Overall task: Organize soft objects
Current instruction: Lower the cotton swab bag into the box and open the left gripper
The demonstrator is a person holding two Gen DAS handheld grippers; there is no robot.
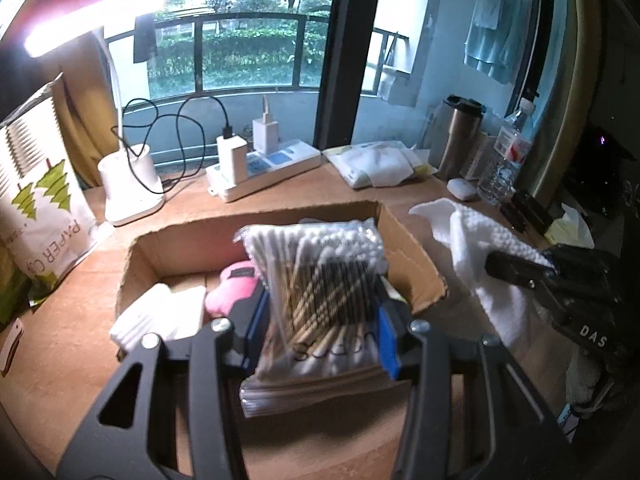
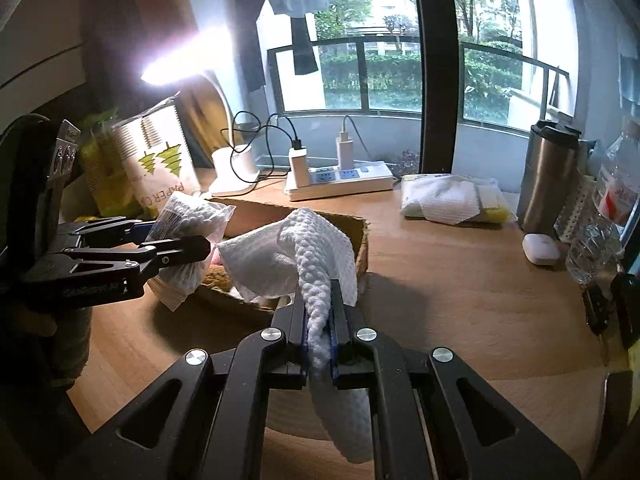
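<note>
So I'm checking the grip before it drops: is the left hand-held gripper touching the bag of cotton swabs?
Touching. The left wrist view shows the left hand-held gripper with both blue pads pressed against the bag of cotton swabs.

The cotton-swab bag [image 1: 320, 292] hides the box's [image 1: 412, 256] middle.

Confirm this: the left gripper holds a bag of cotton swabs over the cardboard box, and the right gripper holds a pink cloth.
One thing is wrong: the cloth in the right gripper is white, not pink, as the right wrist view shows. The rest stands: the left gripper holds the bag of cotton swabs over the cardboard box.
</note>
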